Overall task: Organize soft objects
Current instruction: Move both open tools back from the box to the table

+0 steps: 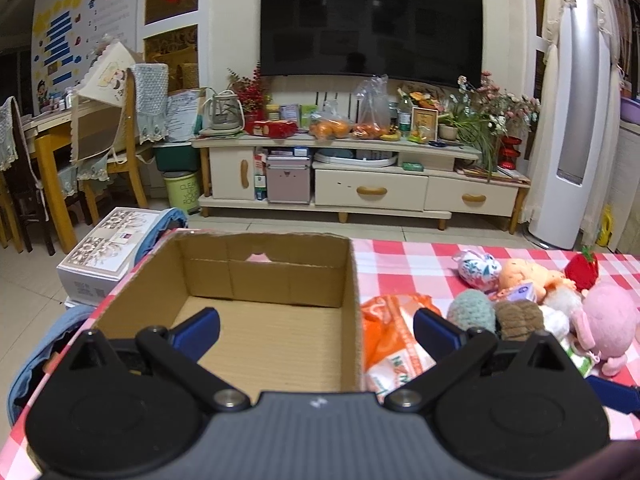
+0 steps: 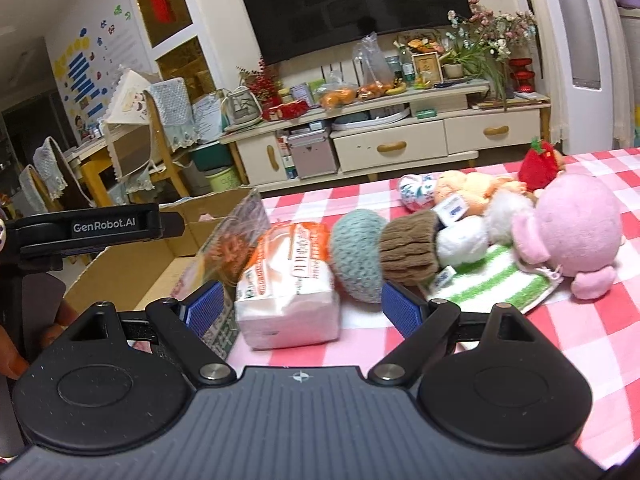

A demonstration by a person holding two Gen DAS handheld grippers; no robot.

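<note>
An open, empty cardboard box (image 1: 256,280) stands on the red-checked tablecloth (image 1: 416,260). My left gripper (image 1: 316,330) is open and empty, straddling the box's right wall. To the right lies a heap of soft things: an orange tissue pack (image 2: 288,280), a teal knit piece (image 2: 356,252), a brown knit piece (image 2: 408,248), a pink plush (image 2: 572,224), a red strawberry plush (image 2: 538,164), a floral pouch (image 2: 416,192) and a green-striped towel (image 2: 492,284). My right gripper (image 2: 302,312) is open, its fingers either side of the tissue pack, not touching it.
The left gripper's body (image 2: 92,228) shows at the left of the right wrist view, over the box (image 2: 160,256). A white carton (image 1: 108,252) sits on the floor left of the table. A TV stand (image 1: 360,160) and chairs (image 1: 108,148) stand beyond.
</note>
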